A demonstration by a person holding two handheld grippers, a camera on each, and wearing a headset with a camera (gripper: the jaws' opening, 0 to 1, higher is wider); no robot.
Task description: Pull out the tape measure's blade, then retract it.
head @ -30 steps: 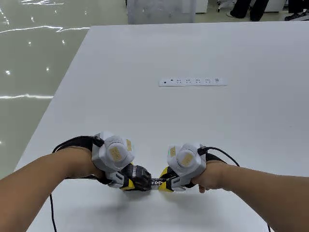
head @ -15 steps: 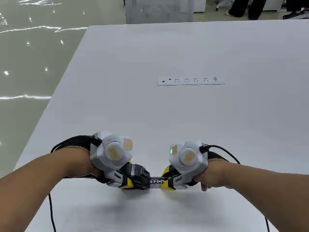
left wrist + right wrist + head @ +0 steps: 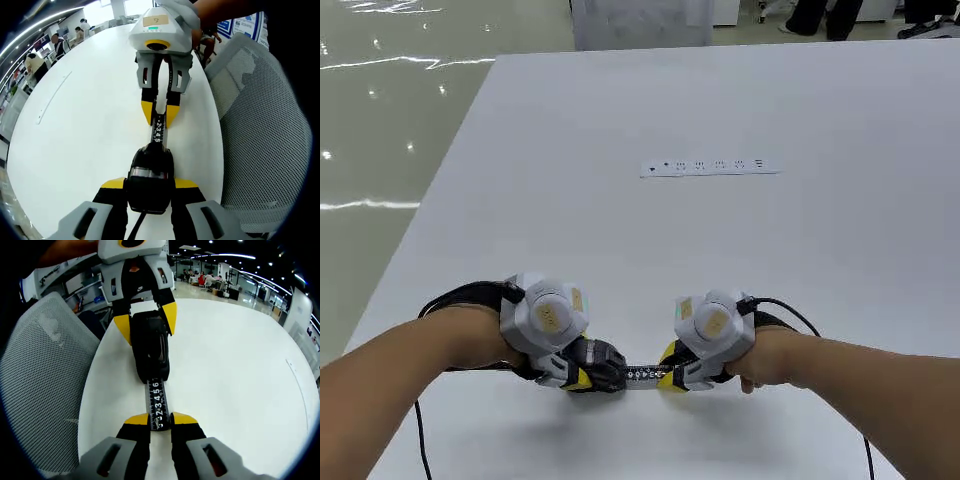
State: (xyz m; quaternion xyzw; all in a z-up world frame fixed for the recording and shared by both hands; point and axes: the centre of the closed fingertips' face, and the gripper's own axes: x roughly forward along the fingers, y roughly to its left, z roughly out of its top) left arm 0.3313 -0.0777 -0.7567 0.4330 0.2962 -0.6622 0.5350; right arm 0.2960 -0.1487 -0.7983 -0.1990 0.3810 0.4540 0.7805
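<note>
- Head view: the left gripper point(image 3: 588, 374) clamps the tape measure's case point(image 3: 601, 364) by the table's point(image 3: 620, 220) near edge, with the right gripper point(image 3: 667, 378) just beside it.
- Left gripper view: jaws closed on the case; the short blade point(image 3: 158, 132) runs straight ahead to the right gripper.
- Right gripper view: jaws pinch the blade's tip. Its axis follows the jaws, so extending it likely means pulling straight back.

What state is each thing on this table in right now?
Tape measure: held by its case.
Blade: pulled out a short way, numbers showing.
Left hand-held gripper: shut on the tape measure.
Right hand-held gripper: shut on the blade's end.
Power strip: lying flat, nothing plugged in.
</note>
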